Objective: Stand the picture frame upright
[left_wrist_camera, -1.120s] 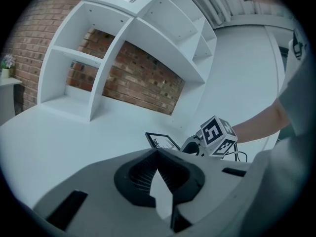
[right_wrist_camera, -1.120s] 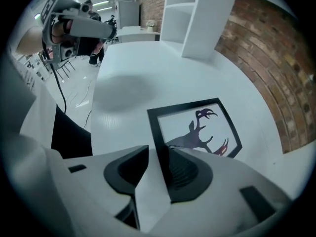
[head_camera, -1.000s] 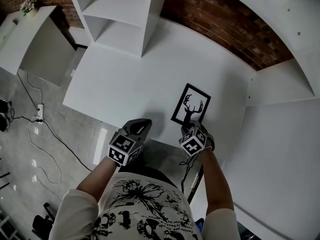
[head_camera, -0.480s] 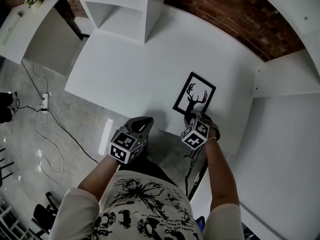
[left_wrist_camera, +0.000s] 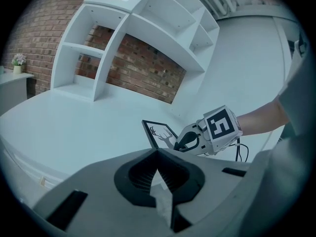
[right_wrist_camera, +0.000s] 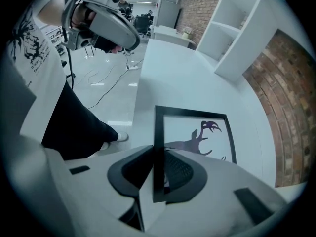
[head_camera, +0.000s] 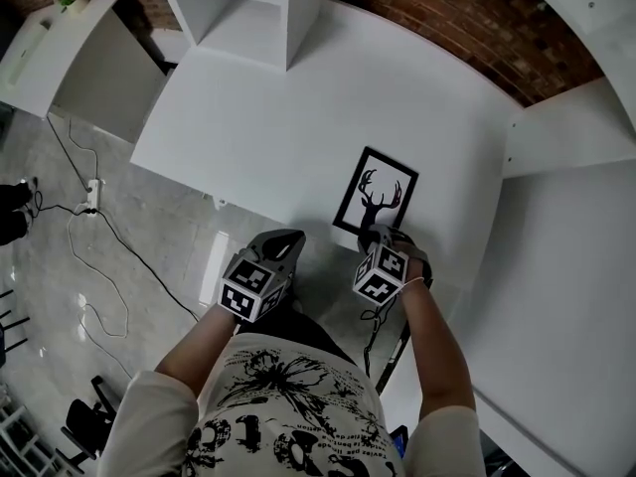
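A black picture frame [head_camera: 376,192] with a deer silhouette lies near the front edge of the white table [head_camera: 268,127]. My right gripper [head_camera: 379,237] is shut on the middle of its near edge. In the right gripper view that black edge [right_wrist_camera: 159,147] runs between the jaws, with the deer print [right_wrist_camera: 197,137] beyond. The left gripper view shows the picture frame [left_wrist_camera: 157,132] tilted up off the table, with the right gripper [left_wrist_camera: 186,141] on it. My left gripper [head_camera: 286,240] is shut and holds nothing, hovering off the table's front edge to the frame's left.
A white open shelf unit [head_camera: 238,8] stands at the table's back, before a brick wall [head_camera: 447,18]. A white counter [head_camera: 556,266] runs along the right. A low white side table [head_camera: 60,48] and floor cables [head_camera: 84,227] are at the left.
The right gripper's jaws have come together on the frame's near edge. The left gripper has stayed shut in much the same place.
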The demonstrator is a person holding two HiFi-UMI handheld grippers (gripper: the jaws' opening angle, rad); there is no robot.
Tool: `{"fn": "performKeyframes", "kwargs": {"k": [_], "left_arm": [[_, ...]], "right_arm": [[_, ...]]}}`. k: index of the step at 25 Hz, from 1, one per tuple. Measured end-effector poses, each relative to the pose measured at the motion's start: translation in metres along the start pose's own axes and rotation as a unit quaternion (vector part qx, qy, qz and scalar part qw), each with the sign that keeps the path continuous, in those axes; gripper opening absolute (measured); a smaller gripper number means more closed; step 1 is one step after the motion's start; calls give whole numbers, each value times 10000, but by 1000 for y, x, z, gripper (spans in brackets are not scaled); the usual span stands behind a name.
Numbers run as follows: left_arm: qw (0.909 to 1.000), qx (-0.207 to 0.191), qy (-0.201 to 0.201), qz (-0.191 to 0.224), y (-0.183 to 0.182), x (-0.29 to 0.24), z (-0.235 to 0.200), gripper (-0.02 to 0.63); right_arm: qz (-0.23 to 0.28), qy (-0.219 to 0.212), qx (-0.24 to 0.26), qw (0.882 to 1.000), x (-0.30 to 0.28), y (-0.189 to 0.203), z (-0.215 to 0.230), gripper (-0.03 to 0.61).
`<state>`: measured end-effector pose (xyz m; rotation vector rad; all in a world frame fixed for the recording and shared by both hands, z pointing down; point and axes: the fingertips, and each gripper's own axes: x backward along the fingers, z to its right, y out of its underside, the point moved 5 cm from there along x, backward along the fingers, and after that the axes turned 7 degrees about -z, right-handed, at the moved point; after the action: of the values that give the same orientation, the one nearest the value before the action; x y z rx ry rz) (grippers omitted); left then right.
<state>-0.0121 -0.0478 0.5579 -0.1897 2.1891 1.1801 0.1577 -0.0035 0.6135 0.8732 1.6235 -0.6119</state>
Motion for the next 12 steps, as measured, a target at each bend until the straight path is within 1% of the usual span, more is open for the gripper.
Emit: {"fn": "performKeyframes", "kwargs": {"k": [7, 12], "left_arm": [[9996, 201, 20, -174, 20, -1, 18, 9], [9992, 213, 18, -346, 39, -6, 25, 9]], "right_arm": [[61, -104, 7, 9999, 10, 6, -23, 75], [83, -115, 37, 9999, 16, 9, -42, 75]]}}
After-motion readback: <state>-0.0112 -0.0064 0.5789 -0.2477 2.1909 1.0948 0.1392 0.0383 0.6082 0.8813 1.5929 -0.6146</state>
